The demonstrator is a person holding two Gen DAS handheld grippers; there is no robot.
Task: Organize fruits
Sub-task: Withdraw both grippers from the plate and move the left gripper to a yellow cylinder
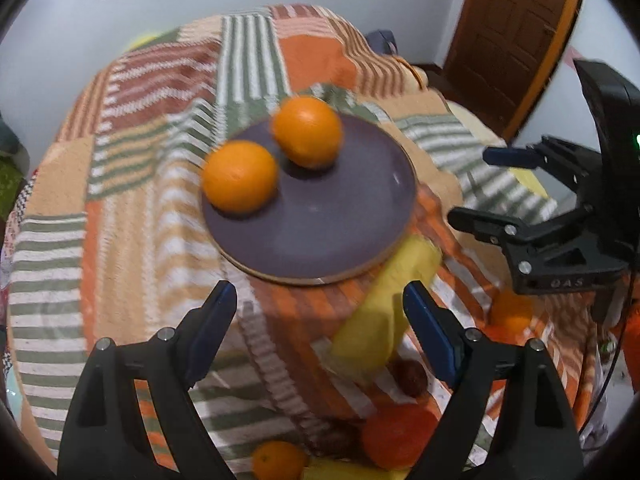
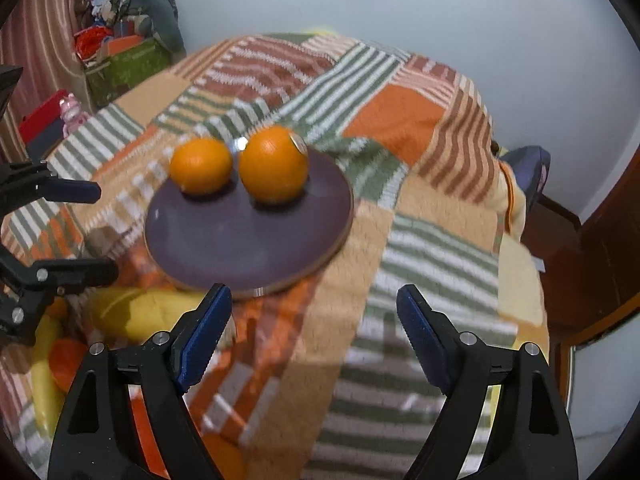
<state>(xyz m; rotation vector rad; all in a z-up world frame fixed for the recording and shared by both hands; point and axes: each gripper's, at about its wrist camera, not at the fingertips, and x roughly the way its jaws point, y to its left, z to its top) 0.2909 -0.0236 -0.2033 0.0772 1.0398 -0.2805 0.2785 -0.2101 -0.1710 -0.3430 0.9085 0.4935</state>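
Two oranges (image 1: 239, 176) (image 1: 307, 131) on the purple plate (image 1: 328, 232), apart.

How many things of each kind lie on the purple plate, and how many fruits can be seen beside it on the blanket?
Oranges on the plate: 2, one and another.
Yellow fruit beside the plate: 1.
Small oranges on the blanket: 2, one and one.
Other blurred fruit near the bottom edge: cannot count.
Total clearly seen: 5.
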